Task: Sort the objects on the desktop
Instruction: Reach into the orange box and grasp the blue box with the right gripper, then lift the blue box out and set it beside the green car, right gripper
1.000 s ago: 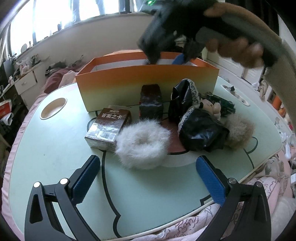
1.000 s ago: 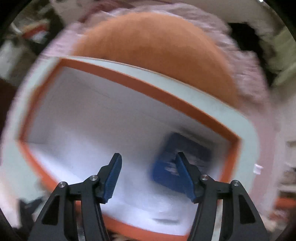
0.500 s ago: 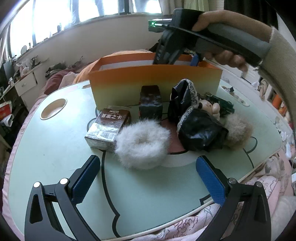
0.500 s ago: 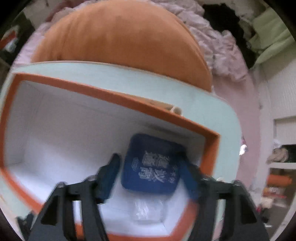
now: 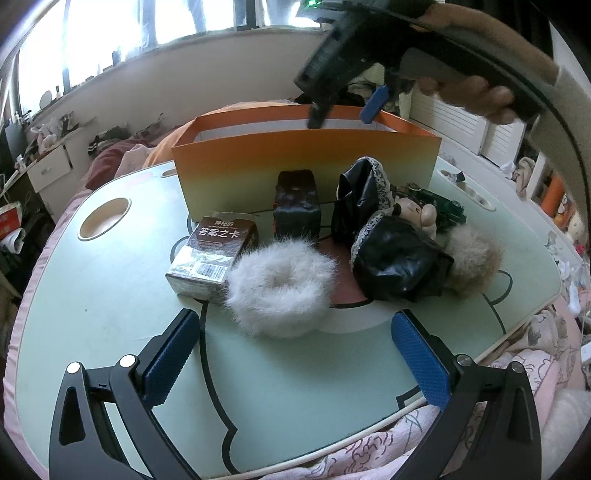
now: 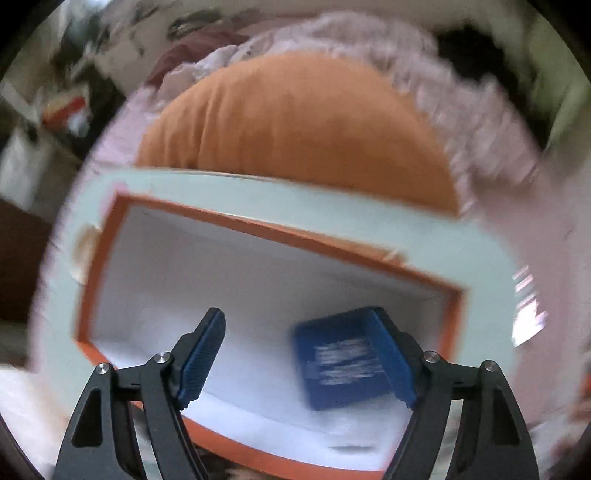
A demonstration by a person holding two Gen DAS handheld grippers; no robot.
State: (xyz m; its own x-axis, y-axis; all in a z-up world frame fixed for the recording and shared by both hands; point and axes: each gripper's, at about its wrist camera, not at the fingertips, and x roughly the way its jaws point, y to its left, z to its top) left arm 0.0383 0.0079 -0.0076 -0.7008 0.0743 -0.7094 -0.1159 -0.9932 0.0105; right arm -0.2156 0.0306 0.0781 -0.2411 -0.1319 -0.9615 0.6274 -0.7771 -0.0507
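Nearest you, your left gripper [image 5: 295, 354] is hovering wide and empty over the table [image 5: 110, 314], with the grey fluffy scrunchie [image 5: 280, 288] lying just ahead between its fingers, its ring flat on the surface. That hand is the nearer one for it. Beyond sits the card box [image 5: 212, 254], then the orange bin [image 5: 306, 170]. Your right gripper [image 6: 299, 354] is hanging wide and empty above the bin, where the blue pack [image 6: 340, 362] is lying inside.

Bright window [image 5: 155, 22] backlight, fisheye-bent edges; the right wrist view is motion-blurred throughout.
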